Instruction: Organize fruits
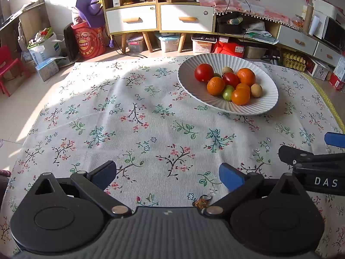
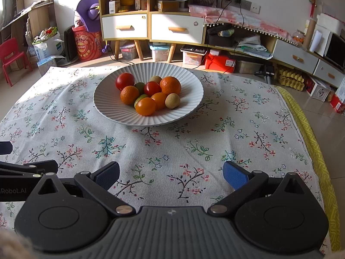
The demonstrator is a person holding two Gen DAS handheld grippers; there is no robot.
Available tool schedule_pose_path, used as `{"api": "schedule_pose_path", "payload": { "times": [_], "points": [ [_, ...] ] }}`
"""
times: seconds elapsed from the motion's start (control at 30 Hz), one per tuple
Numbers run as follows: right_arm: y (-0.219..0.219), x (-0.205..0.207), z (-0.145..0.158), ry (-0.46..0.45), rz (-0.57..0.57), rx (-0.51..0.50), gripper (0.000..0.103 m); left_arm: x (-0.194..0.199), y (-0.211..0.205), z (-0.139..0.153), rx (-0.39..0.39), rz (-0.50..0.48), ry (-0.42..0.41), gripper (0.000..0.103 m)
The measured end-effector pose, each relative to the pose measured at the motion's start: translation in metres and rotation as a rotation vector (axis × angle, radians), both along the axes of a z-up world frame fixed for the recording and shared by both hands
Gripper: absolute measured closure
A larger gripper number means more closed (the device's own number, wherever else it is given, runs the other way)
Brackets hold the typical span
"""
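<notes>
A white ribbed bowl [image 2: 120, 116] sits on the floral tablecloth [image 2: 172, 151] and serves as the anchor for everything else. Inside the bowl lies a heap of fruit: two red tomatoes [image 2: 124, 81] toward its far left side, four oranges [image 2: 170, 85] spread through the middle and near side, a green fruit [image 2: 138, 98] wedged between the oranges, and two small tan-brown fruits [image 2: 172, 100], one at the heap's right edge and one at its back. All the fruit touches or crowds together; none lies on the cloth outside the bowl. The right gripper [image 2: 171, 173] hovers over the cloth on the near side of the bowl, well apart from it, its blue-padded fingers spread wide with nothing between them. The left gripper [image 1: 168, 173] hangs to the near left of the bowl, also clear of it, fingers likewise spread and empty. In the left wrist view a small dried brown scrap [image 1: 202, 201] lies on the cloth just in front of the gripper body, far nearer than the bowl. Beyond the bowl stands a wooden cabinet [image 2: 151, 28] with white drawers.
</notes>
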State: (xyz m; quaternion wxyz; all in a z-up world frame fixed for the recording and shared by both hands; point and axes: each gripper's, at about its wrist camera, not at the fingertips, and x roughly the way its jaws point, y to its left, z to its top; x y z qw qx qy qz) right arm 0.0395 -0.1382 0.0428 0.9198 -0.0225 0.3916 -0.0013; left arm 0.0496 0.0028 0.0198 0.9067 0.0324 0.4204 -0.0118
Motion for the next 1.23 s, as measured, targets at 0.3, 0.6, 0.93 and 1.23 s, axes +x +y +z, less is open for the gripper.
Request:
{"api": "schedule_pose_path", "payload": {
  "times": [0.3, 0.6, 0.93, 1.23],
  "points": [
    [0.0007, -0.0008, -0.0011, 0.001, 0.002, -0.002, 0.001, -0.0015, -0.0012, -0.0015, -0.001, 0.000, 0.001, 0.000],
    [0.0009, -0.0010, -0.0017, 0.000, 0.008, -0.005, 0.001, -0.0020, -0.0010, -0.0030, -0.001, 0.005, 0.001, 0.000],
    [0.0013, -0.0015, -0.0018, 0.001, 0.008, -0.005, 0.001, -0.0008, 0.0024, -0.0015, 0.002, 0.009, 0.004, 0.000],
    [0.0013, -0.0006, -0.0018, 0.002, 0.010, -0.007, 0.001, -0.0004, 0.0032, -0.0018, 0.001, 0.007, 0.005, 0.000]
  ]
}}
